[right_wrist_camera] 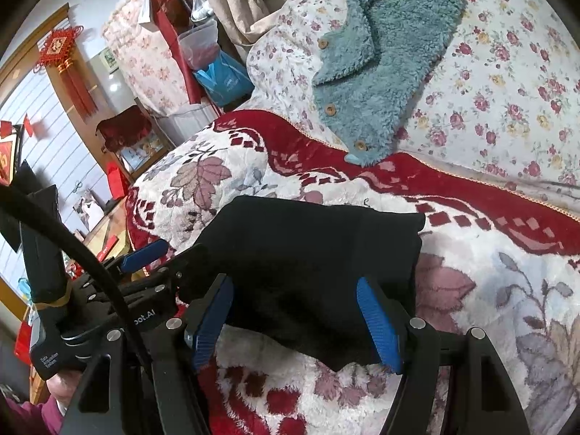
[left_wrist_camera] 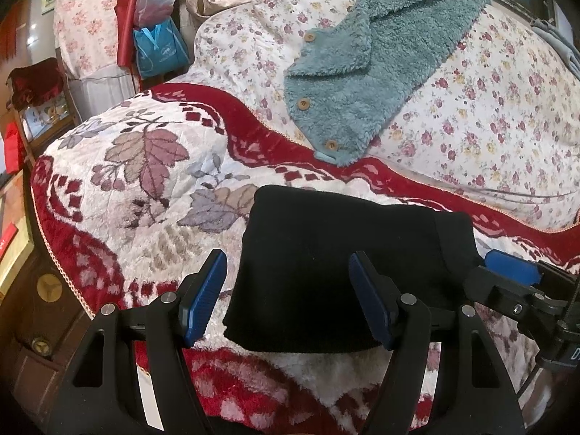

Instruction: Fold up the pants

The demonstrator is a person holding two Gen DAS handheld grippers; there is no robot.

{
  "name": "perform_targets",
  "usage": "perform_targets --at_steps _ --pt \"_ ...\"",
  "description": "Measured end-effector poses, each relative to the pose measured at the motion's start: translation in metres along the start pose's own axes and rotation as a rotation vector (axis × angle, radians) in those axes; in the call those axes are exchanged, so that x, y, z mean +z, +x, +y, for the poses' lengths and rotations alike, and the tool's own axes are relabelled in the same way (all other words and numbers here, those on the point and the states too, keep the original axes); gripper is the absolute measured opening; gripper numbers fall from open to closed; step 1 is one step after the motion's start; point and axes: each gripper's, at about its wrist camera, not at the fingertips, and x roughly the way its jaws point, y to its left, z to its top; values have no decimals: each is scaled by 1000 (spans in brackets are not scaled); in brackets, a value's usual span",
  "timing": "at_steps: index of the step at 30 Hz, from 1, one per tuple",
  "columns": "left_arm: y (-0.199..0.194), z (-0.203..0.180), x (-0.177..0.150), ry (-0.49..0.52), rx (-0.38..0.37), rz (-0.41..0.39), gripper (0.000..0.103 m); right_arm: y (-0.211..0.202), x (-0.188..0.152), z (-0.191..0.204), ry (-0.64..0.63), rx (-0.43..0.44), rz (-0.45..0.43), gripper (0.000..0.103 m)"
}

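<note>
The black pants (left_wrist_camera: 340,253) lie folded into a compact rectangle on the red and white floral blanket (left_wrist_camera: 137,188). They also show in the right wrist view (right_wrist_camera: 308,264). My left gripper (left_wrist_camera: 290,297) is open and empty, its blue pads either side of the near edge of the pants. My right gripper (right_wrist_camera: 295,320) is open and empty, over the near right part of the pants. The right gripper's blue pad shows at the right of the left wrist view (left_wrist_camera: 511,268). The left gripper shows at the left of the right wrist view (right_wrist_camera: 145,253).
A teal fleece garment (left_wrist_camera: 377,61) with wooden buttons lies further back on a white flowered quilt (left_wrist_camera: 489,108). A blue bag (left_wrist_camera: 159,50) and red cloth hang beyond the bed's far left. Wooden furniture (left_wrist_camera: 40,290) borders the bed on the left.
</note>
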Motion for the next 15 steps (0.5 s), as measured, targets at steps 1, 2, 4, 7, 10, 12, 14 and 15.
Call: perform_targets --at_steps 1,2,4,7,10,12,14,15 --pt "1 0 1 1 -3 -1 70 0 1 -1 0 -1 1 69" --pt "3 -1 3 2 -5 -1 70 1 1 -2 1 -2 1 69" --pt "5 -1 4 4 -7 -2 70 2 3 -4 3 -3 1 69" --pt "8 -4 7 13 -2 -21 70 2 3 -4 1 -2 4 69" --pt "2 -2 6 2 22 -81 70 6 2 -6 1 -1 12 69" --pt "2 -4 6 17 15 -70 70 7 0 -6 4 -1 16 69" --pt "0 -8 5 26 16 -44 70 3 -2 -5 1 -1 9 69" --pt "0 -11 5 24 17 -30 70 0 -3 -6 -1 -4 6 69"
